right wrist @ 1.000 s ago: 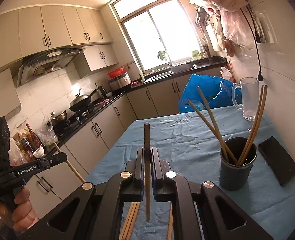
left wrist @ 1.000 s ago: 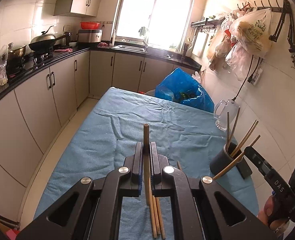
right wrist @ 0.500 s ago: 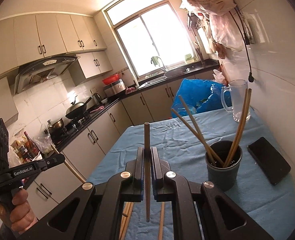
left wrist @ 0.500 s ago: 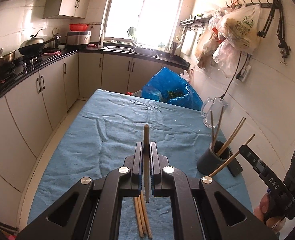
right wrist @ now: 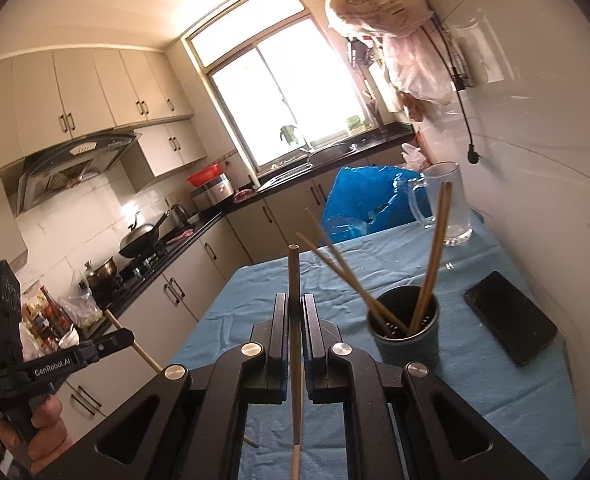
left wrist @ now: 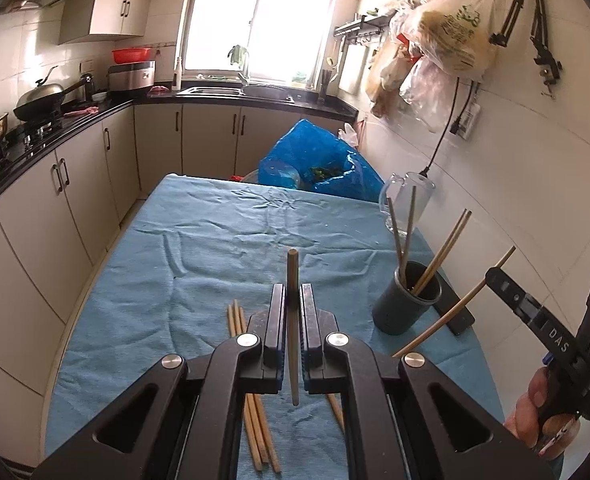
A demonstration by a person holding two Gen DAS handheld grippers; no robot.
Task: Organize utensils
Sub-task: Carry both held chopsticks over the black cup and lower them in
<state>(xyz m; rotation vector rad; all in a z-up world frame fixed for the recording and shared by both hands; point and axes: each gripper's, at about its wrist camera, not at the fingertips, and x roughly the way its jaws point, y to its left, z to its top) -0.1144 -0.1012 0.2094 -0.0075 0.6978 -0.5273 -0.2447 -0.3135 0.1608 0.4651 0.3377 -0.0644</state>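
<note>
Roughly midway through the sorting, by the look of it. The dark holder cup [left wrist: 407, 299] sits on the blue-cloth table [left wrist: 199, 248] near the wall side, right next to a black phone [right wrist: 510, 318], and it's already got four chopsticks standing in it [right wrist: 429, 276], leaning out in different directions. So that part's done. Both hands are loaded for the next drop: the left gripper [left wrist: 293, 322] is clamped tight on one chopstick [left wrist: 292, 276] that pokes up past its jaws, and the right gripper [right wrist: 294, 328] is squeezed down on another chopstick [right wrist: 293, 276] the same way. From the left camera the right gripper's stick [left wrist: 455, 304] can be seen angled up toward the cup, near it but not over the rim yet; neither held stick is in the cup. What's left: a small bunch of loose chopsticks [left wrist: 255, 412] lying flat on the cloth just under and in front of the left gripper, at least three, maybe a fourth peeking out on the right side of the jaws, hard to count with the gripper in the way. So the guess is two sticks to drop in, then at least one more round of pickups. The glass mug [right wrist: 447, 204] and blue plastic bag [left wrist: 315, 168] at the far end of the table look like bystanders, not part of the job.
</note>
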